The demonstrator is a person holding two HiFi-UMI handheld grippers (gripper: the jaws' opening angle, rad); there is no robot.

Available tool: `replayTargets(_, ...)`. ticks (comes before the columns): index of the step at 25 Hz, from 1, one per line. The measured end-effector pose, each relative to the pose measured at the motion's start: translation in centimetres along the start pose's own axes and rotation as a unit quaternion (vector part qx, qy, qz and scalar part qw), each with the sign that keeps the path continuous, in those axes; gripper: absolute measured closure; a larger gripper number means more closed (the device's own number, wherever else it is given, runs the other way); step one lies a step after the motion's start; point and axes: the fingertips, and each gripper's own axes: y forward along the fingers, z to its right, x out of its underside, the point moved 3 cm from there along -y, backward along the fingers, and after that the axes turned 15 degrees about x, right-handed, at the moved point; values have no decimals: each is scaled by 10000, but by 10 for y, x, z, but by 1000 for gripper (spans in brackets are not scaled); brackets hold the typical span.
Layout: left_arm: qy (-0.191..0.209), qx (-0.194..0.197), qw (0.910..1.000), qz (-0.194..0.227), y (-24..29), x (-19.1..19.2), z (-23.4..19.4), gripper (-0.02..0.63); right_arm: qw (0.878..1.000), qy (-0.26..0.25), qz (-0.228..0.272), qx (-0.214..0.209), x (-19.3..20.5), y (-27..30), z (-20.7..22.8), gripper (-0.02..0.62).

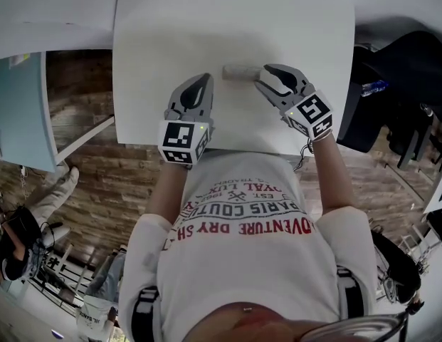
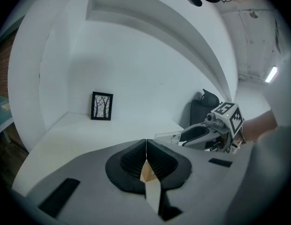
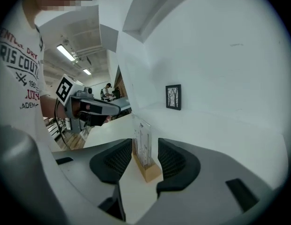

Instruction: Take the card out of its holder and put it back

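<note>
A clear card holder on a wooden base stands on the white table, with a printed card upright in it. In the right gripper view the holder sits between the jaws of my right gripper, which is open; the left pad is close to the holder and the right pad stands off it. My left gripper hovers just left of the holder and is shut, its pads meeting in a line. From the left gripper view I see the holder at the tips of the right gripper.
A small black-framed picture leans on the white wall at the table's far side. The table's near edge runs just under both grippers. A black chair stands to the right, a pale blue panel to the left.
</note>
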Motion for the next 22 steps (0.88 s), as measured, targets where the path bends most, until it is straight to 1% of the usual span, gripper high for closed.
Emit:
replayTargets(4, 16, -38, 10000, -14, 3, 3, -2, 581, 9972, -531, -136, -505, 4, 10, -3, 428)
replayTargets(9, -63, -71, 9999, -93, 6, 9, -5, 581, 9915, -705, -133, -1089, 2, 22, -2, 431)
replayTargets(12, -82, -90, 9999, -122, 8, 11, -4, 581, 9851, -873, -103, -1481, -1, 24, -4, 480)
replayTargets(14, -86, -92, 9998, -141, 8, 11, -4, 581, 9804, -996, -84, -1697, -3, 24, -6, 491)
replayTargets(17, -99, -122, 9997, -164, 8, 10, -6, 581, 9761, -1110, -68, -1869, -6, 26, -5, 532)
replayTargets(22, -109, -178, 9996, -212, 9, 10, -7, 581, 9710, -1285, -44, -2014, -6, 26, -4, 555)
